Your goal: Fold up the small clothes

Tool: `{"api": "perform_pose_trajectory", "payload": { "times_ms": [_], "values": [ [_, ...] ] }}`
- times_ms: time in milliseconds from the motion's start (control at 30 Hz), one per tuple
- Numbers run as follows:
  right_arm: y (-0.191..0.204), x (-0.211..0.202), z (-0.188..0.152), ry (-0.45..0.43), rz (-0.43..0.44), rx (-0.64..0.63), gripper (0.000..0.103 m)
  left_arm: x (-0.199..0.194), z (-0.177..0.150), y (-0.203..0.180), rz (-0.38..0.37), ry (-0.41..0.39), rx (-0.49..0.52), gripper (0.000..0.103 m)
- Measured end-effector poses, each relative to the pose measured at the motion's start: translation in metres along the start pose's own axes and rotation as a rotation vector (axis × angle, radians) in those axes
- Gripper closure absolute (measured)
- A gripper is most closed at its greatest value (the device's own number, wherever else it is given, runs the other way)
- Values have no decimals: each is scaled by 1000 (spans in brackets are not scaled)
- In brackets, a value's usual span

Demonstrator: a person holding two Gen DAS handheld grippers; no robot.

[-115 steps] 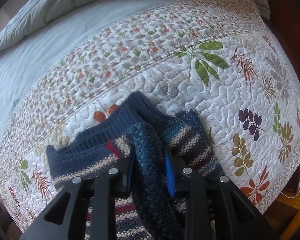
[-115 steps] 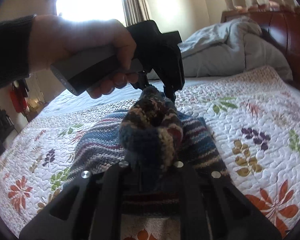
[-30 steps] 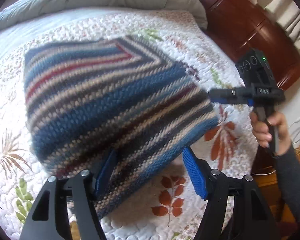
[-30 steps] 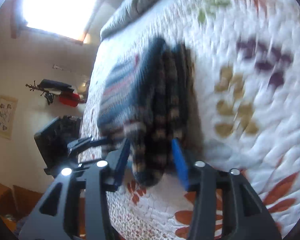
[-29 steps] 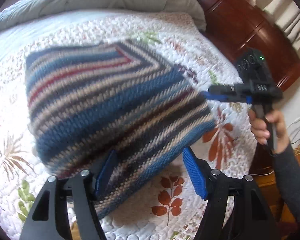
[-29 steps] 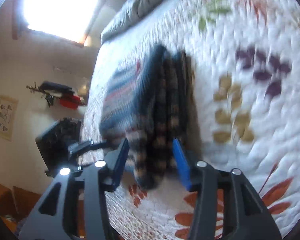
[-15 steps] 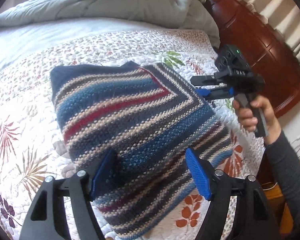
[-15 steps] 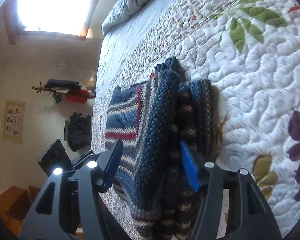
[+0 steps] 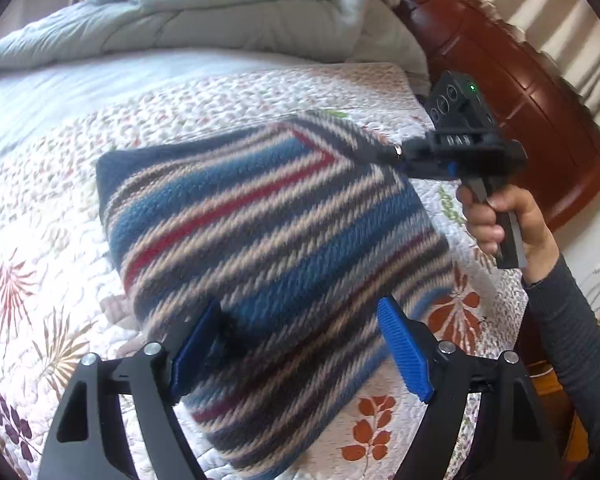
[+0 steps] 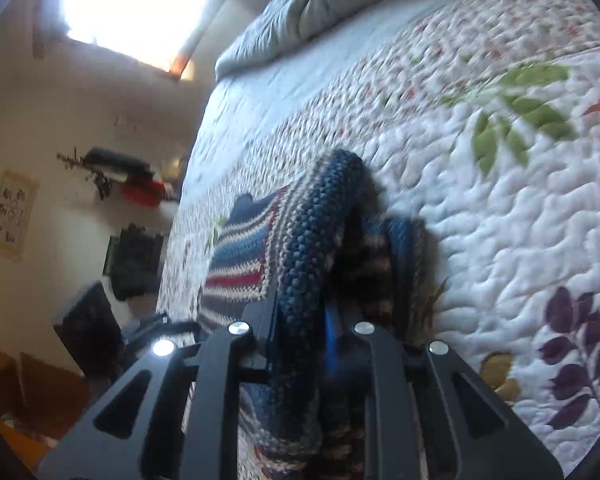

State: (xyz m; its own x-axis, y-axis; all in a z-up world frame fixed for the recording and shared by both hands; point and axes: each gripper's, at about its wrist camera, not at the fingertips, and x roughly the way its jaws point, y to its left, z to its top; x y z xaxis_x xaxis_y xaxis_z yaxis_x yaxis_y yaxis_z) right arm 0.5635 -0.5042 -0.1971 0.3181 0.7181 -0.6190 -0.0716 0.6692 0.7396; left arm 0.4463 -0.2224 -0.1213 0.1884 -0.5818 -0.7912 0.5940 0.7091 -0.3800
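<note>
Sweater (image 9: 260, 248), folded, lies mid-quilt (image 9: 40, 208) on the bed. Right hand-held gripper (image 10: 300, 320) pinches one top layer; left hand-held gripper (image 9: 296, 344) gapes. Lifting risks undoing the fold.

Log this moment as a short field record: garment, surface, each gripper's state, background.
garment: striped knit sweater, folded, lying on the quilt
surface: floral quilt on a bed
left gripper: open, blue pads on either side of the sweater's near edge
right gripper: shut on a fold at the sweater's edge
right hand: gripping the handle
background: grey duvet, wooden headboard
</note>
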Motion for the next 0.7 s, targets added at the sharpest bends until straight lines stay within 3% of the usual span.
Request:
{"api": "perform_pose_trajectory", "payload": {
  "times_ms": [133,200,300,367,500,600,700],
  "values": [
    [-16,26,-8,60,-76,30,85,13,-1,3,17,28,-10,22],
    [-25,29,-9,40,-74,69,83,18,-3,6,16,44,-24,22],
    [-29,29,-12,22,-97,81,72,11,-2,0,13,34,-20,22],
    [-21,16,-16,-8,-108,67,61,-1,-2,-12,26,7,22,22],
    [11,-25,-24,-160,-76,7,61,-16,-5,-27,125,-61,108,22],
    [45,-13,-45,-111,-26,-74,61,-17,-4,-19,154,-71,75,22],
    [51,8,-68,-54,-51,-108,61,-5,-8,-4,149,-45,12,22]
  ]
}}
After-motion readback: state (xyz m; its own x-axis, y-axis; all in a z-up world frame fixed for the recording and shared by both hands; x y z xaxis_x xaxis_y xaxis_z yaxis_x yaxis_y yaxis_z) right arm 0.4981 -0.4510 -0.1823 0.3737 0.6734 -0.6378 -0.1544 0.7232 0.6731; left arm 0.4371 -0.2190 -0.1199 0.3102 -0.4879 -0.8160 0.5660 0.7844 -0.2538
